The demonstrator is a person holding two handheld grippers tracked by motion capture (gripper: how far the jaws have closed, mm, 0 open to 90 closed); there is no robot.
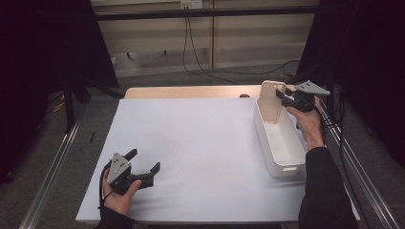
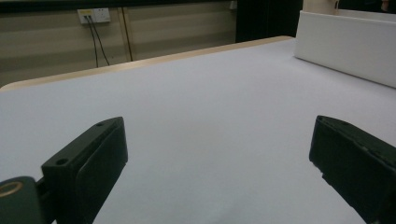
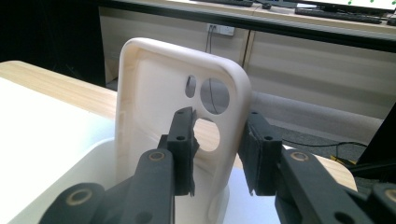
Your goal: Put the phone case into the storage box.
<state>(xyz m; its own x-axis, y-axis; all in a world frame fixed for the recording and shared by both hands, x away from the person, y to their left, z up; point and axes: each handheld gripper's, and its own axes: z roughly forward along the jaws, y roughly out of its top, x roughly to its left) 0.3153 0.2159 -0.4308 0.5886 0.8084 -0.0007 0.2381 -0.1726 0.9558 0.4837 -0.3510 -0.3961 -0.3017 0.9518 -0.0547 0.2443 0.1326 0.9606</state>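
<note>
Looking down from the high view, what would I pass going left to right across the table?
Left gripper → bare white table top → cream phone case standing in the white bin → right gripper.

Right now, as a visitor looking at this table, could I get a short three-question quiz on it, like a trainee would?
1. True or false: the phone case stands on end in the white bin.
2. The fingers of the left gripper hold: A) the case, B) a cable, C) nothing.
3. In the high view, on which side of the table is the bin?
Key: 1 true; 2 C; 3 the right side.
</note>
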